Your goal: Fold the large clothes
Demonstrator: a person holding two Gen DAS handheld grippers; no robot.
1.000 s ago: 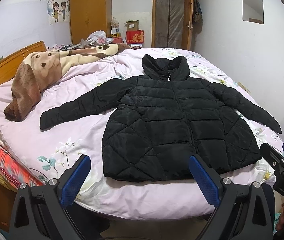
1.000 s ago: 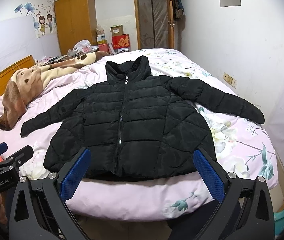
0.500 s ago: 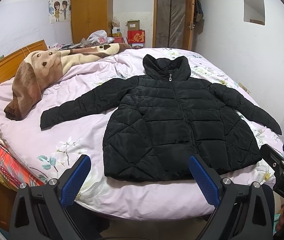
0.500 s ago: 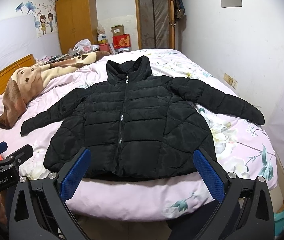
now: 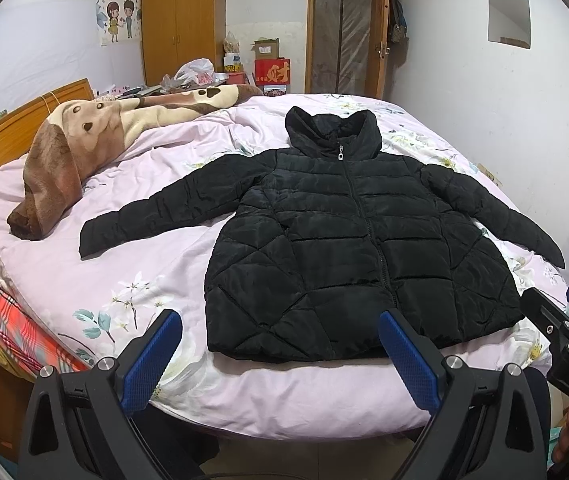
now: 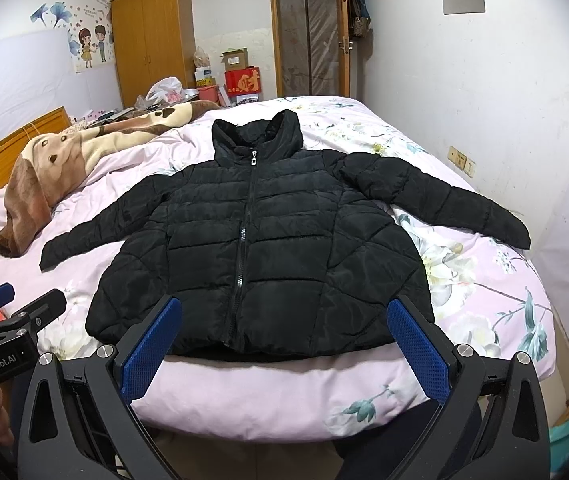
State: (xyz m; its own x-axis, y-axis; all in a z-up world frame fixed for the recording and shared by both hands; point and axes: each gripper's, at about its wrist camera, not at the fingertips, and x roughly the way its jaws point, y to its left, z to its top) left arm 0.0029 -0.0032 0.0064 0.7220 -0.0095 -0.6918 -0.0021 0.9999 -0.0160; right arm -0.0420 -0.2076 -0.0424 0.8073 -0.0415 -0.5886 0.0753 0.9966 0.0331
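Observation:
A black quilted puffer jacket (image 5: 348,240) (image 6: 260,240) lies flat and zipped on the pink floral bed (image 5: 132,280) (image 6: 484,300), hood toward the far wall, both sleeves spread out sideways. My left gripper (image 5: 280,354) hovers open in front of the bed's near edge, below the jacket's hem, holding nothing. My right gripper (image 6: 284,344) is also open and empty, just short of the hem. Each gripper shows at the edge of the other's view: the right gripper (image 5: 564,336) and the left gripper (image 6: 12,312).
A brown and cream dog-print blanket (image 5: 84,148) (image 6: 52,168) lies bunched at the bed's left, by the wooden headboard (image 5: 16,120). A wardrobe (image 5: 182,24), boxes and a door (image 5: 344,36) stand beyond. A white wall (image 6: 484,100) runs close along the bed's right side.
Both views have shifted only slightly; the jacket lies as before and both grippers stay open.

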